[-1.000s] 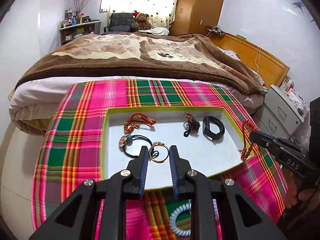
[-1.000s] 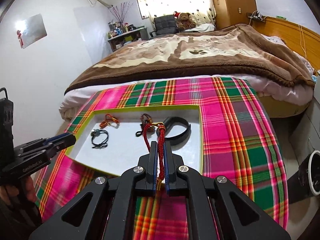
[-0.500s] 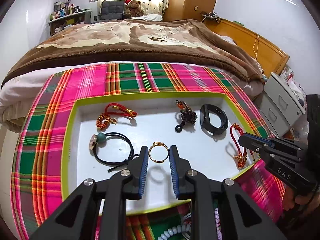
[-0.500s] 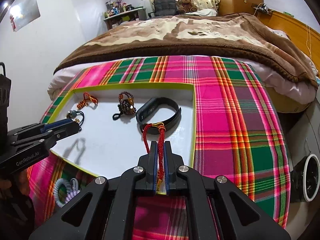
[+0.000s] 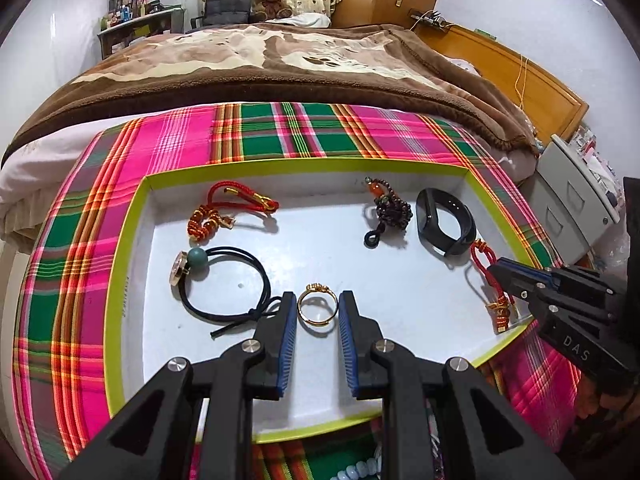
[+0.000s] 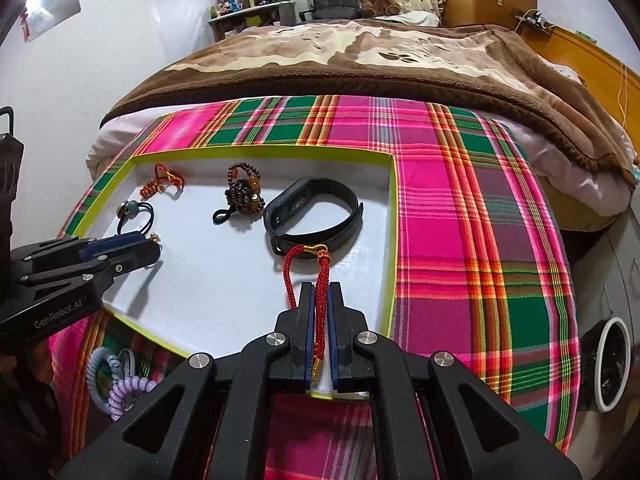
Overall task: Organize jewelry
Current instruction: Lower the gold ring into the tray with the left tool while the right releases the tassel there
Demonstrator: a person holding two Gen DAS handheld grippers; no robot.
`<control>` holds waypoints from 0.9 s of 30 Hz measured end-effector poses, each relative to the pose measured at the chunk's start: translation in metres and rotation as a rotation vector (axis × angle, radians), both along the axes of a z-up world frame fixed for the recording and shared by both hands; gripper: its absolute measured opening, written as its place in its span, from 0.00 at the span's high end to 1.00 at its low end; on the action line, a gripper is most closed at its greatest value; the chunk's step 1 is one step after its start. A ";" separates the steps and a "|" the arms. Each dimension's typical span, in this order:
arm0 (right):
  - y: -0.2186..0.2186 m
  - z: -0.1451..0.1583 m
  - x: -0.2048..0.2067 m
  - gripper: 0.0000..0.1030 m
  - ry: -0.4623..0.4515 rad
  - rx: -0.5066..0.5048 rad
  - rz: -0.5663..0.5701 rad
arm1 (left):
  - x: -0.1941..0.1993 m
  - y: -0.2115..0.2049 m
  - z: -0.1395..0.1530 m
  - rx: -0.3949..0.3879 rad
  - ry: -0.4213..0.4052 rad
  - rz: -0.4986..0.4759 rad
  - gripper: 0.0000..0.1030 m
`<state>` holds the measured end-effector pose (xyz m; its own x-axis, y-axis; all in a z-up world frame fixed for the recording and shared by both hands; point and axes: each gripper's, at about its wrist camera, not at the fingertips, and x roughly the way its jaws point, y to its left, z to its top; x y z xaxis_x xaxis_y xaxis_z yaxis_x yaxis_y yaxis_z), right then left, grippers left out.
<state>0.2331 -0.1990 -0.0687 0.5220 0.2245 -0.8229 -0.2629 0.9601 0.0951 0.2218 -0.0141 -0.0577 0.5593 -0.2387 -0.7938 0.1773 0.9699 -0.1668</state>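
Note:
A white tray with a lime-green rim (image 5: pixel 120 280) lies on a plaid cloth. My left gripper (image 5: pixel 318 299) is shut on a gold ring (image 5: pixel 316 322), held just over the tray's near middle. My right gripper (image 6: pixel 321 286) is shut on a red cord bracelet (image 6: pixel 289 276), whose loop hangs forward over the tray's right part beside a black fitness band (image 6: pixel 316 216). In the left wrist view the right gripper (image 5: pixel 498 270) comes in from the right with the red cord (image 5: pixel 482 258). In the right wrist view the left gripper (image 6: pixel 154 248) shows at the left.
In the tray lie a red cord bracelet with beads (image 5: pixel 228 208), a black hair tie with a green bead (image 5: pixel 224 280) and a dark bead bracelet (image 5: pixel 390 212). Coiled hair ties (image 6: pixel 116 380) lie on the plaid cloth (image 6: pixel 460 220) in front of the tray. A bed stands behind.
Both grippers have come down and closer to the tray, each keeping its hold. The ring and the red cord now hang low over the tray floor.

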 end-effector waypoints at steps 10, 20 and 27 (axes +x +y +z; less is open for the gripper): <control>0.000 0.001 0.001 0.90 -0.012 -0.002 -0.019 | 0.001 0.001 0.000 -0.020 0.010 -0.002 0.75; -0.002 0.004 0.000 0.89 -0.022 0.016 -0.038 | -0.001 0.004 0.001 -0.030 0.016 0.010 0.70; -0.004 0.012 -0.007 0.86 -0.048 0.033 -0.049 | -0.011 0.005 0.008 -0.025 -0.003 0.019 0.67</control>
<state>0.2262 -0.2033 -0.0568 0.5719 0.2247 -0.7889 -0.2209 0.9684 0.1157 0.2108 -0.0092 -0.0495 0.5666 -0.2481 -0.7858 0.1596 0.9686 -0.1907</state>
